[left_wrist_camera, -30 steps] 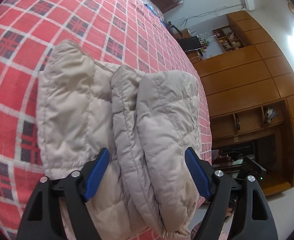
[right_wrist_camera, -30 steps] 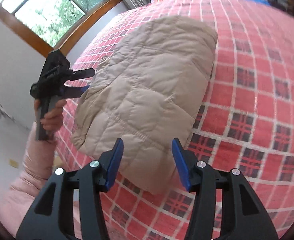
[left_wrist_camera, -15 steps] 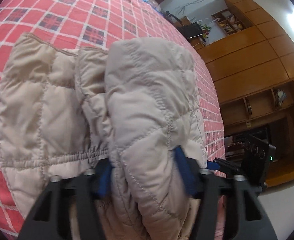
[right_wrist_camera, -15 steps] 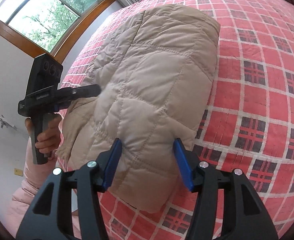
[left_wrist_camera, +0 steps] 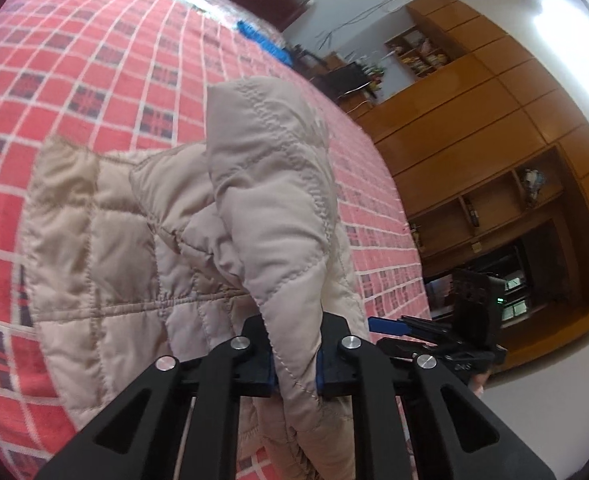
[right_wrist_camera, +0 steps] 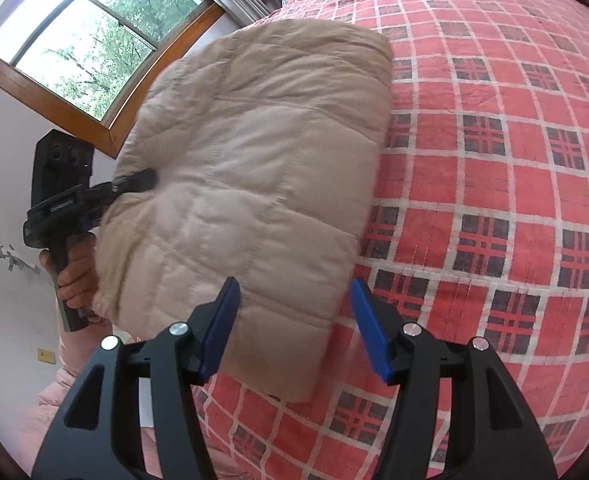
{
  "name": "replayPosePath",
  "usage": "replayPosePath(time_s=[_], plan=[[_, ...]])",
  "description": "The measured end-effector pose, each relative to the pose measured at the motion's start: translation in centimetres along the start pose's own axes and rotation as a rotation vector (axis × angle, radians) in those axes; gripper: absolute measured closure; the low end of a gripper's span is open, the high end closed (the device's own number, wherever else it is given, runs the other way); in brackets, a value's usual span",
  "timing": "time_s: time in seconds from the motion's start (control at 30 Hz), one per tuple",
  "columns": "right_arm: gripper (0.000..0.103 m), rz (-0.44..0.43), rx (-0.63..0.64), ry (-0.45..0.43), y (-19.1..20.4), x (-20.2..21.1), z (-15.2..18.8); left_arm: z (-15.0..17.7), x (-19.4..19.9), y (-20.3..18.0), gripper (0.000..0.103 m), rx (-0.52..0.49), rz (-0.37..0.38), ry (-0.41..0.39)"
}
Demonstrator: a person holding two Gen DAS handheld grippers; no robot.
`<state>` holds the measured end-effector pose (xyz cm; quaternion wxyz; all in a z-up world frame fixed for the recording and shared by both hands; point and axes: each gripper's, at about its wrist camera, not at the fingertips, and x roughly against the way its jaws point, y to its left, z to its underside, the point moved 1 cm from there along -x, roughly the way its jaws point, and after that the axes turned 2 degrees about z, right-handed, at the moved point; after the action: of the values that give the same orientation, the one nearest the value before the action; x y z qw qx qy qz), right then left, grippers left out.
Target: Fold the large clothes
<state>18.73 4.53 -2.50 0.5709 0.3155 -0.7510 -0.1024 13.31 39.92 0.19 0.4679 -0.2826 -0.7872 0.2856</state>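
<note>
Jacket (left_wrist_camera: 166,248): beige, quilted and puffy; it lies partly folded on the bed (left_wrist_camera: 74,80), near the edge by the person; one flap is lifted off the pile at the left side, the rest rests flat on the red check cover

Left gripper (left_wrist_camera: 294,364): pressed together on a fold of the jacket's raised flap; the blue pads are almost buried in the padding; in the right wrist view it (right_wrist_camera: 134,182) bites into the jacket's left edge, with the hand (right_wrist_camera: 72,276) below it on the grip

Right gripper (right_wrist_camera: 294,320): spread wide; the near right corner of the jacket sits between the fingers but neither pad presses it; nothing held

Handling: probably light for its bulk; soft and springy, so a fold is likely to puff back up unless pressed down; the smooth shell may slip in a shallow pinch

Where to hold: I would take a deep bite over a stitched seam or the hem, not the middle of a padded panel; the right gripper's best hold looks like the near corner it already straddles, level with the left's, so the layer lifts evenly

Containers: shelves (left_wrist_camera: 494,208) in the wooden wall unit beyond the bed hold small items too far off to name; nothing near the jacket to put it into
</note>
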Motion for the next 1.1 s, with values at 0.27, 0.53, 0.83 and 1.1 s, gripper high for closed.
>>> replayPosePath(time_s=[0.27,0.53,0.83,1.1], plan=[[0.041,-0.018,0.049,0.059,3.0,-1.9,0.9,-0.2,4.2,2.4,0.091,-0.020,0.016,-0.040],[0.041,0.010,0.096,0.092,6.4,-4.1,0.9,-0.1,4.7,8.4,0.090,0.017,0.048,-0.021],[0.041,0.102,0.152,0.079,9.5,-5.6,1.6,-0.4,2.5,12.2,0.086,0.033,0.091,-0.001],[0.038,0.154,0.171,0.080,10.7,-6.0,3.0,1.0,4.4,10.8,0.055,0.032,-0.062,-0.033]])
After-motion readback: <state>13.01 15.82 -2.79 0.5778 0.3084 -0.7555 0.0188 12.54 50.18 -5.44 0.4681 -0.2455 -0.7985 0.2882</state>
